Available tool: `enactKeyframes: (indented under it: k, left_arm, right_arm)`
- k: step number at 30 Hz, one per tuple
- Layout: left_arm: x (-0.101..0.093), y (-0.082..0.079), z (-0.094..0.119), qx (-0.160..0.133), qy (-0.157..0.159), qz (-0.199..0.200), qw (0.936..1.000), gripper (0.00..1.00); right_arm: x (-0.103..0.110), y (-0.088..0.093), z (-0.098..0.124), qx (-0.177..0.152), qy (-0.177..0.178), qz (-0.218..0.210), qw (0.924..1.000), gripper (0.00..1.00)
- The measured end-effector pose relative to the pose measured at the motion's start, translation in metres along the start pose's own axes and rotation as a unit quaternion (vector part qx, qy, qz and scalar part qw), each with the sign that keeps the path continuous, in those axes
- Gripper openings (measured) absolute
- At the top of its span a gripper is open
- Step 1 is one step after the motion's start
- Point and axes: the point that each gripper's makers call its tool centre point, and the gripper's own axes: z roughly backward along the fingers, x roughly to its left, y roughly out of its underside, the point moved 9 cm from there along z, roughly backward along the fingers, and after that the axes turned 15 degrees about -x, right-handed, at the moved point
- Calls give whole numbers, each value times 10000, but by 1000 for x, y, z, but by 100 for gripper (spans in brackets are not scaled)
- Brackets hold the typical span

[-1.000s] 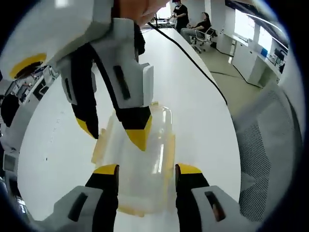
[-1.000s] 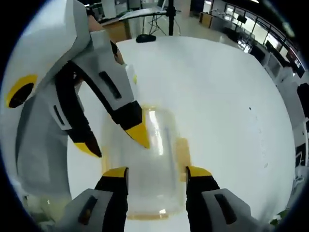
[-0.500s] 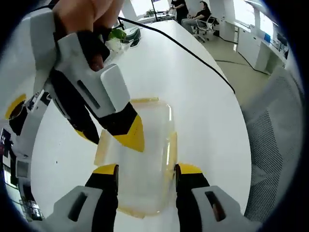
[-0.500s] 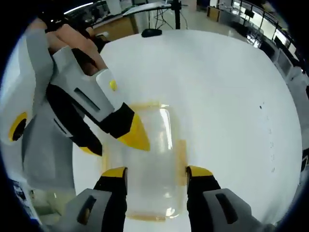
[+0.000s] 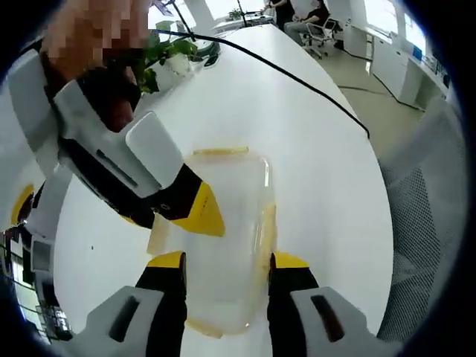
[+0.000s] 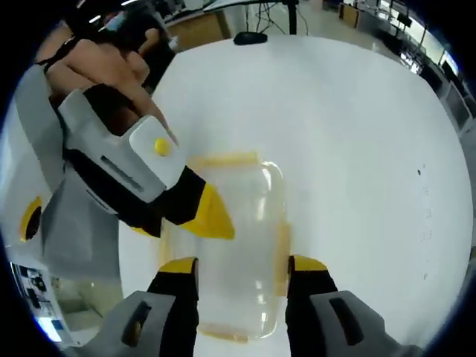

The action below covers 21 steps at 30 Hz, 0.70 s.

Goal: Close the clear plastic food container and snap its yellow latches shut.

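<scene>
Clear container sits lid-down on the white counter, yellow latches along its sides. Left gripper straddles it, fingers spread apart; right gripper likewise spread, each poking into the other's view.

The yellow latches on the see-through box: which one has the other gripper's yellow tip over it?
In the left gripper view, the long-side latch lying under the right gripper's yellow tip. The opposite side latch and the far-end latch lie uncovered on the container.
</scene>
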Motion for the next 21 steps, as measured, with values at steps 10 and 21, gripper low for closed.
enactKeyframes:
  k: [10,21]
  left_arm:
    - [-7,2,-11,-22,12,-100,9999,41]
    - [-6,0,-10,-32,86,-163,9998,43]
  right_arm:
    - [6,7,7,101,51,-71,9999,45]
    - [12,10,11,166,171,52,9997,47]
